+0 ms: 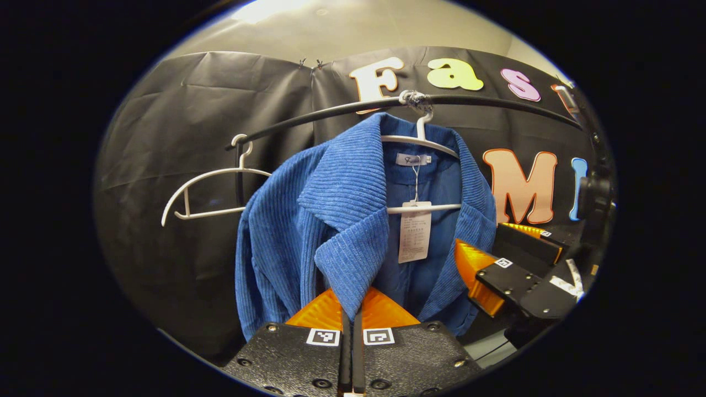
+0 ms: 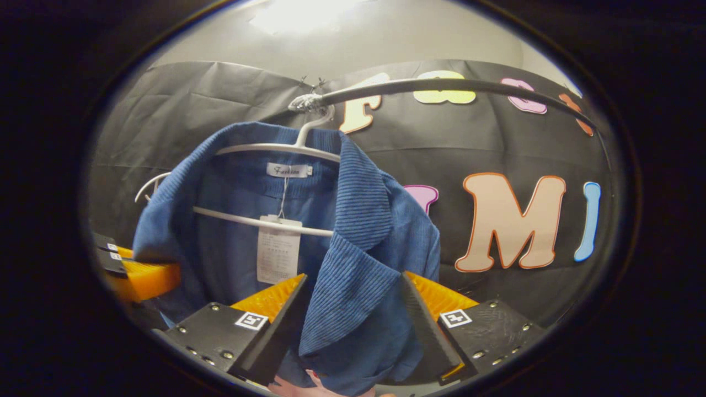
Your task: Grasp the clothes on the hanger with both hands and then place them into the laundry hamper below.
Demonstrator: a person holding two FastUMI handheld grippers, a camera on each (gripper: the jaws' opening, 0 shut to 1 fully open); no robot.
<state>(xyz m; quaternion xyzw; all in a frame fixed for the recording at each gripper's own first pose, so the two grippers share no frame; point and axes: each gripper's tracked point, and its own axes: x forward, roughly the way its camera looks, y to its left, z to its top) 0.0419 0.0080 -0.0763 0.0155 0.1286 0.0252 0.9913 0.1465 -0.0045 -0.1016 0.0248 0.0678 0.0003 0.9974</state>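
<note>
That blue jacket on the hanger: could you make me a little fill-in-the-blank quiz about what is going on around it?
1. The blue jacket hangs on a ____ hanger.
2. The left gripper is shut on the jacket's ____.
3. The right gripper has its fingers ____, one on each side of the other lapel.
4. A paper ____ dangles on a string inside the collar.

Missing words: white; lapel; open; tag
</note>
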